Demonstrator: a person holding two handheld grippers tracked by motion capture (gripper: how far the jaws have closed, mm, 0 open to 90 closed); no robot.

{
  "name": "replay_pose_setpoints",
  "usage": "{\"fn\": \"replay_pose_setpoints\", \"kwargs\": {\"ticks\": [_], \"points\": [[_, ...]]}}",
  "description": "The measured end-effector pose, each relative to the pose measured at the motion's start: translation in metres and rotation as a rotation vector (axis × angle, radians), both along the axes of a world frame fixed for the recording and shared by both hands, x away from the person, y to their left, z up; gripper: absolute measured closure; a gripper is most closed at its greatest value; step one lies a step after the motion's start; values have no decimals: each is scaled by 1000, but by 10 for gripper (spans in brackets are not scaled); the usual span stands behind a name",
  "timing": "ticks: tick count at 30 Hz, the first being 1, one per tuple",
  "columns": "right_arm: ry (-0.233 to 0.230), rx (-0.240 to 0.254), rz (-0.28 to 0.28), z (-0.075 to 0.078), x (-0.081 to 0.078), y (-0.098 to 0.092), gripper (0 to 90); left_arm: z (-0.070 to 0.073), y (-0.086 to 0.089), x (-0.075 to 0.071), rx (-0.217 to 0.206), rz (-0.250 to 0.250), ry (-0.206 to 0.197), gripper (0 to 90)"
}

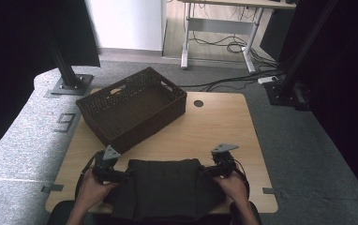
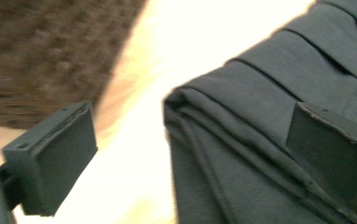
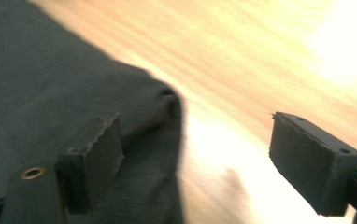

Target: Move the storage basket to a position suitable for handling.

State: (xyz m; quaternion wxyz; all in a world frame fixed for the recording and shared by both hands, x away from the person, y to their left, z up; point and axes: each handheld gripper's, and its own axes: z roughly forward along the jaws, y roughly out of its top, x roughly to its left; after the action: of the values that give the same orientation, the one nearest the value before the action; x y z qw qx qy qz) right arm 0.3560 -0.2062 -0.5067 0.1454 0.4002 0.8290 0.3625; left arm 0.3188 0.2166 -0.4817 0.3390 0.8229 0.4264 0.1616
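Note:
A folded dark grey garment point(image 1: 165, 187) lies at the near edge of the wooden table point(image 1: 214, 126). My left gripper point(image 1: 122, 176) is at the garment's left corner and my right gripper point(image 1: 208, 171) at its right corner. In the left gripper view the jaws of the left gripper point(image 2: 190, 154) stand wide apart. The garment's folded corner point(image 2: 232, 135) lies between them, and no pad presses on it. In the right gripper view the right gripper point(image 3: 202, 163) is open too. One jaw hovers over the garment point(image 3: 50, 93) and the other over bare wood.
A dark woven basket point(image 1: 132, 108) with nothing in it stands at an angle on the far left of the table, close behind the left gripper. A round cable hole point(image 1: 198, 103) sits in the tabletop beyond it. Grey carpet surrounds the table, and black frame posts stand at its far corners.

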Motion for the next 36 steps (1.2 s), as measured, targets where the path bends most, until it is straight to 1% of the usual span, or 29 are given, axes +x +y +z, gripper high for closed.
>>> {"fn": "replay_pose_setpoints", "kwargs": {"ticks": [3,4,5,9,11,12,13,16,17,18,19,21,22,24,25,26,28,29,32,33,34,35,36], "points": [[-6,-8,-47,-2,3,-11,138,8,8,3,-7,19,-8,39],[-6,-8,-47,-2,3,-11,138,8,8,3,-7,19,-8,41],[-12,-14,-75,-4,5,-18,133,15,13,6,-4,36,-17,46],[-12,-22,-108,-9,7,-27,129,27,22,12,-21,66,-28,84],[-11,-29,-119,-13,8,-30,120,33,27,16,-28,85,-30,120],[-11,-29,-119,-13,8,-30,120,33,27,16,-28,85,-30,134],[-4,-40,-135,-17,10,-32,80,37,29,18,-29,94,-32,136],[2,-54,-153,-24,11,-33,16,46,37,26,-41,111,-34,137],[1,-59,-167,-26,12,-34,0,48,39,29,-39,118,-34,137],[1,-59,-167,-26,12,-34,0,48,39,29,-39,118,-34,136],[9,-61,-175,-29,13,-36,0,52,43,34,-35,134,-40,136],[11,-62,-178,-32,14,-37,0,56,46,38,-29,144,-47,132],[20,-62,-182,-33,14,-37,0,59,48,40,-27,150,-48,131],[32,-63,-182,-37,14,-39,0,63,53,46,-34,172,-48,127],[39,-64,-183,-38,14,-39,0,63,53,46,-34,172,-48,125],[44,-67,-182,-40,15,-40,0,65,57,52,-33,193,-45,123],[56,-73,-182,-43,16,-40,0,66,61,61,-38,216,-30,108],[49,-81,-183,-44,15,-40,0,65,62,64,-32,222,-27,106],[48,-82,-185,-44,16,-40,0,61,61,75,-11,248,-14,106],[48,-82,-185,-44,16,-40,0,61,61,75,-11,248,-14,106],[35,-73,-201,-45,16,-42,0,57,62,81,-13,261,-3,105],[27,-71,-212,-46,16,-42,0,55,62,84,-16,270,6,97],[19,-64,-220,-47,16,-43,0,52,62,87,-12,278,15,64]]}}
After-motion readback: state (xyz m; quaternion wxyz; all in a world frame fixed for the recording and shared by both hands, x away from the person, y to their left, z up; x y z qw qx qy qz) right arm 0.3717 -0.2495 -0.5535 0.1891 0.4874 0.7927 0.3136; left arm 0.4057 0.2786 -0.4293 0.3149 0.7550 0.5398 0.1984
